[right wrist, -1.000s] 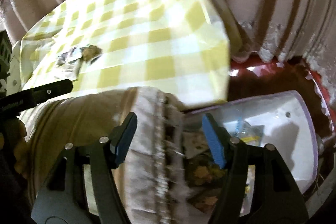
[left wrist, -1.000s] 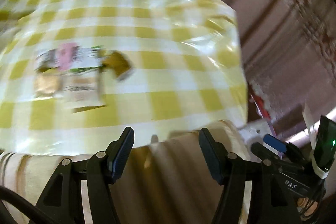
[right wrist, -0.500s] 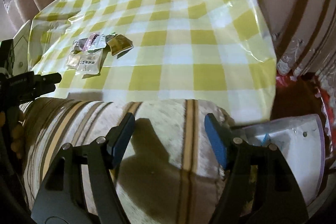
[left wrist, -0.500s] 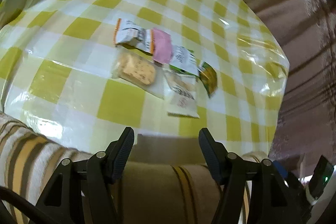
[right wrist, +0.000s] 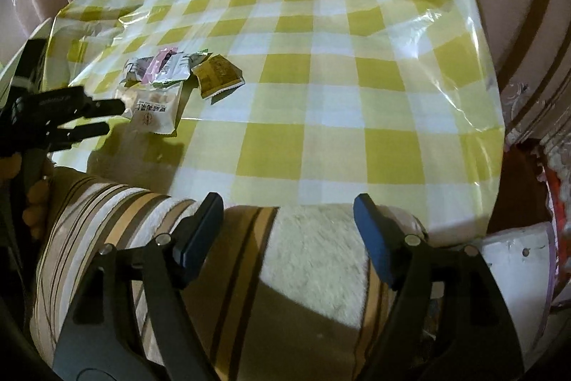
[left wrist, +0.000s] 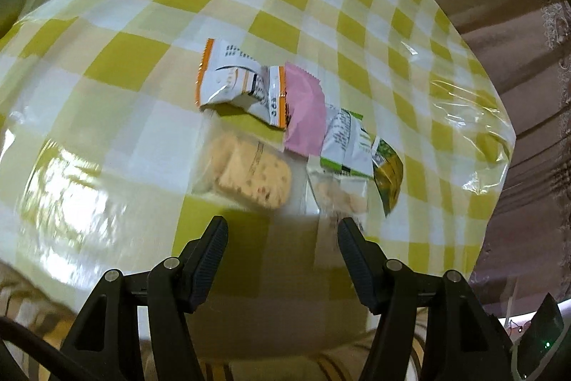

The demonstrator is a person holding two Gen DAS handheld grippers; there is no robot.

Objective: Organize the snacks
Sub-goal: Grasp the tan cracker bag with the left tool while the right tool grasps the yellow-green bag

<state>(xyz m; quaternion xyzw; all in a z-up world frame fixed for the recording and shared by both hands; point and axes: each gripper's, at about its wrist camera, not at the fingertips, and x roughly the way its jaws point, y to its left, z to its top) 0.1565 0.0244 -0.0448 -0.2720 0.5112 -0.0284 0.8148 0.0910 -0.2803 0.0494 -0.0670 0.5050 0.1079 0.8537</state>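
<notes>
- Since the earlier frames both views have swung off the sofa and bin onto the table [right wrist: 357,116]; in the left view the snacks [left wrist: 285,116] have grown from a small blur at mid-left to fill the centre.
- That suggests the approach is nearly done and the first pick is next; nothing has been sorted yet, and the packets lie in one overlapping heap.
- The left gripper [left wrist: 282,238] points steeply down, with jaws about half open and empty. The cracker pack [left wrist: 249,174] sits just above its tips.
- In the right view, this gripper enters from the left edge, tips beside the white pack [right wrist: 155,111].
- The right gripper [right wrist: 285,224] has just been opening, with nothing between its jaws. It hangs over the striped cushion [right wrist: 314,259] at the table's near edge, well apart from the snacks at upper left.
</notes>
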